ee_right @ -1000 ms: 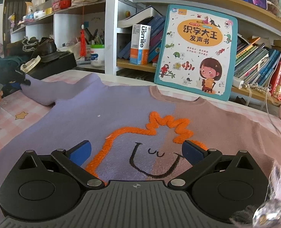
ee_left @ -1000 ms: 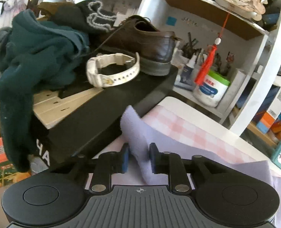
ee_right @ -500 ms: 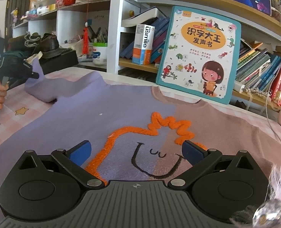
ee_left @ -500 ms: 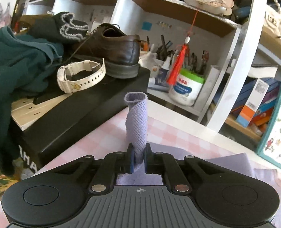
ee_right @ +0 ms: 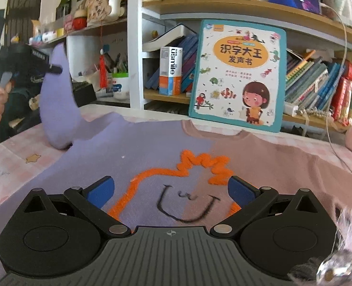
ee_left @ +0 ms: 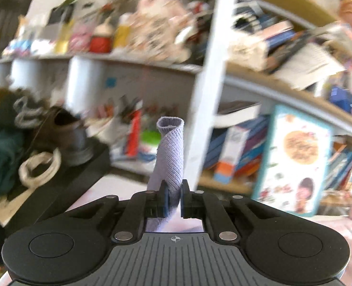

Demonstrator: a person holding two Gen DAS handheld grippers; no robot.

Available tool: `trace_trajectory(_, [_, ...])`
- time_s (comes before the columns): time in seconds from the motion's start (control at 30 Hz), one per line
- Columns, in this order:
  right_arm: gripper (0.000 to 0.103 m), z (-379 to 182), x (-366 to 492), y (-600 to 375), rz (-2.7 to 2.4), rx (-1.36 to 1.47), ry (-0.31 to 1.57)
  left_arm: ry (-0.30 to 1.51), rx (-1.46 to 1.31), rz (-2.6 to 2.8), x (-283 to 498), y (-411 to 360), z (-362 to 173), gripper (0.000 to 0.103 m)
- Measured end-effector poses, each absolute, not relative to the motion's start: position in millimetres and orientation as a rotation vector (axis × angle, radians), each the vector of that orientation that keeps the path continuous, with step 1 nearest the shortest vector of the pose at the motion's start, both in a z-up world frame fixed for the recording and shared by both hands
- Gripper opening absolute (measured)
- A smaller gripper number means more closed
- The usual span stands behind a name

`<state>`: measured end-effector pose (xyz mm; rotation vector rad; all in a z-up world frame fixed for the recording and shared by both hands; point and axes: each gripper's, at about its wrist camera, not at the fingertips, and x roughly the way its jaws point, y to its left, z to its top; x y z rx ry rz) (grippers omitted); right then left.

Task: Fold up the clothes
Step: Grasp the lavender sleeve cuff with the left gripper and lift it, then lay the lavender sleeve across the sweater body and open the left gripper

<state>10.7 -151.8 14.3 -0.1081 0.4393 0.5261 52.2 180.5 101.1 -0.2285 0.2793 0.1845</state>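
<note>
The left gripper point(ee_left: 174, 199) is pinching the lilac sleeve point(ee_right: 57, 109) of the sweater point(ee_right: 176, 157) and holding it up off the counter point(ee_right: 7, 152), while the body is lying flat, face up; this looks like the sleeve fold, which calls for carrying the cuff point(ee_left: 170, 125) inward across the chest. The right gripper point(ee_right: 171, 189) is hovering wide over the orange motif, gripping nothing. The left view is smearing the shelves, and the sweater's hem and far sleeve are cut off.

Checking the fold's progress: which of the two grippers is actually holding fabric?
The left gripper: it is shut on the purple sleeve, lifted off the table. The right gripper hangs wide open over the sweater's smiley face, gripping nothing.
</note>
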Motion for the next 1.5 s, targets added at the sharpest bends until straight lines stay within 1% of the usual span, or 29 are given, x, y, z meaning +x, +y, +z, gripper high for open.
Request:
trace_trajectory(0.3, [0.102, 9.2, -17.9, -204.1, 0.486, -0.266, 0.407, 0.226, -0.170, 0.013, 57.6, 115.3, 135.5, 0.007])
trace_trajectory(0.43, [0.102, 4.2, -25.7, -218.0, 0.464, -0.326, 0.406, 0.227, -0.165, -0.060, 65.1, 88.1, 141.8, 0.007])
trace_trajectory(0.57, [0.102, 4.7, -29.5, -225.4, 0.468, -0.322, 0.395, 0.229, -0.165, -0.137, 77.6, 60.9, 144.5, 0.007])
trace_trajectory(0.63, [0.102, 3.5, -24.6, -225.0, 0.480, -0.318, 0.424, 0.236, -0.168, -0.178, 85.0, 45.0, 143.9, 0.007])
trace_trajectory(0.73, [0.102, 0.7, -15.9, -223.6, 0.474, -0.315, 0.478, 0.258, -0.164, -0.234, 98.4, 19.6, 139.6, 0.007])
trace_trajectory(0.87, [0.102, 1.0, -13.7, -228.4, 0.473, -0.281, 0.490, 0.330, -0.178, -0.307, 120.5, -12.1, 127.0, 0.007])
trace_trajectory(1.1, [0.102, 4.3, -6.9, -243.1, 0.462, -0.177, 0.512, 0.478, -0.114, -0.345, 145.9, -60.8, 75.9, 0.008])
trace_trajectory(1.13, [0.102, 4.4, -5.6, -245.6, 0.463, -0.159, 0.518, 0.498, -0.105, -0.348, 148.8, -67.2, 68.0, 0.011])
trace_trajectory(1.2, [0.102, 4.4, -2.7, -250.2, 0.464, -0.124, 0.532, 0.525, -0.092, -0.370, 149.5, -77.5, 57.8, 0.020])
trace_trajectory(1.23, [0.102, 4.1, -0.8, -252.2, 0.465, -0.107, 0.541, 0.530, -0.090, -0.390, 147.0, -81.2, 55.9, 0.036])
trace_trajectory(1.27, [0.102, 3.8, 0.9, -254.0, 0.464, -0.092, 0.548, 0.535, -0.088, -0.410, 144.5, -85.0, 54.0, 0.058])
trace_trajectory(1.33, [0.102, 3.0, 3.6, -257.1, 0.457, -0.063, 0.560, 0.522, -0.079, -0.436, 136.6, -89.3, 54.0, 0.078])
trace_trajectory(1.5, [0.102, 2.4, 4.1, -258.0, 0.448, -0.052, 0.568, 0.431, 0.025, -0.425, 105.8, -81.0, 67.0, 0.084])
